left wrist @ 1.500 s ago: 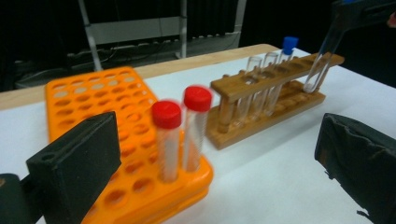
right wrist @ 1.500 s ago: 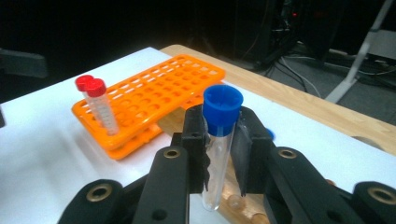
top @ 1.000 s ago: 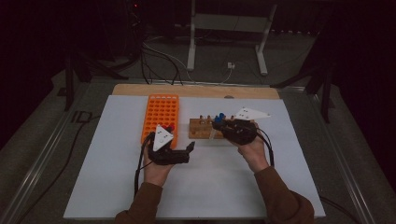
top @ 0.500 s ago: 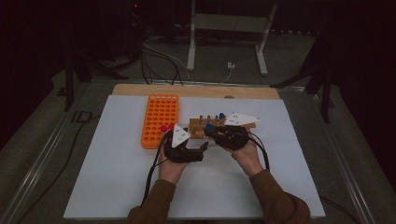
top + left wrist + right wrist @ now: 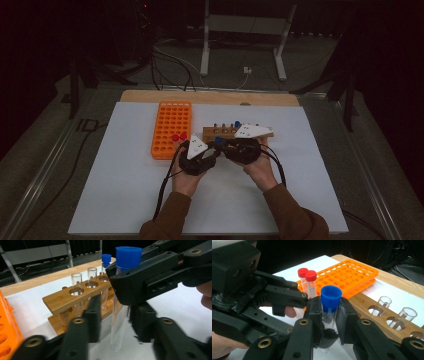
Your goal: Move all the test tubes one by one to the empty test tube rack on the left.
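A clear test tube with a blue cap (image 5: 331, 296) stands upright just above the white sheet, in front of the wooden rack (image 5: 220, 132). My right gripper (image 5: 328, 312) is shut on it just below the cap. From the other side, my left gripper (image 5: 115, 312) has the lower part of the tube's glass (image 5: 120, 322) between its jaws. They have just been closing, and a thin gap still shows on one side. In the high view both grippers meet at the blue cap (image 5: 218, 140), the left gripper (image 5: 212, 151) at its left and the right gripper (image 5: 222, 145) at its right.
The wooden rack (image 5: 65, 298) holds two uncapped tubes and one blue-capped tube (image 5: 106, 258). An orange rack (image 5: 170, 125) lies to the left with two red-capped tubes (image 5: 308, 282) in its near corner. A white sheet (image 5: 125, 200) covers the table.
The two hands have come together in front of the wooden rack, the left moving right and the right moving left. The left jaws have narrowed around the tube that the right gripper holds.
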The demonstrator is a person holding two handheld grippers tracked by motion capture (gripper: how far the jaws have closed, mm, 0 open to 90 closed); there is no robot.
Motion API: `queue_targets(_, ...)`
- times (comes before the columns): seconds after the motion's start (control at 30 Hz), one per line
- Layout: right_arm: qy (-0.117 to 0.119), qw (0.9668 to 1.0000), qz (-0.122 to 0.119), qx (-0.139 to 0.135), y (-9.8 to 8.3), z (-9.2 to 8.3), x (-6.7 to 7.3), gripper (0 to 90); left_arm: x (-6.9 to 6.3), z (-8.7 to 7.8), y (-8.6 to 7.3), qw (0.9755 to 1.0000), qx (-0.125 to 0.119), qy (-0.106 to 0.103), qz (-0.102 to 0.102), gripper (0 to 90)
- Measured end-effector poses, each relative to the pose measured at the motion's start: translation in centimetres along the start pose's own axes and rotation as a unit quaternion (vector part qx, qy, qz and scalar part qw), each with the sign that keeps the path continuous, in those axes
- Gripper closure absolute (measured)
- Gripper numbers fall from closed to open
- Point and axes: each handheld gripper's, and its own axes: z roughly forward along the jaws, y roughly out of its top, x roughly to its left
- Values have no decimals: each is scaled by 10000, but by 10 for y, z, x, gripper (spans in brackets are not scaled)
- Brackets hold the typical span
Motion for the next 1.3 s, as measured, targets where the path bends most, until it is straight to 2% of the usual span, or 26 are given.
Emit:
queue_targets(0.13,12,10000,-5,7,0,1,1,768,-1,0,-1,9999,28,-81,70,749)
queue_targets(0.27,45,10000,-11,-11,-1,0,0,741,-2,1,-1,9999,43,-46,94,765)
queue_targets(0.37,126,9998,53,-121,-1,-5,-3,625,0,1,-1,9999,86,-15,90,767)
queue_targets(0.47,155,9997,116,-153,0,-9,-6,472,1,-1,-1,9999,91,9,77,769)
queue_targets(0.6,168,9994,252,-147,-1,-13,-11,375,4,-4,-2,9999,89,39,51,770)
queue_targets(0.77,-164,9993,267,-200,-7,-20,-14,195,7,-10,-2,9999,70,71,29,771)
queue_targets(0.9,-445,9982,355,-196,-12,-25,-17,31,10,-19,-2,9999,-41,62,-70,770)
queue_targets(1.0,-570,9976,341,-186,-16,-30,-18,2,12,-27,-3,9998,-125,74,-105,770)
queue_targets(1.3,-789,9956,390,-333,-24,-49,-23,1,23,-40,-6,9998,-120,128,-128,770)
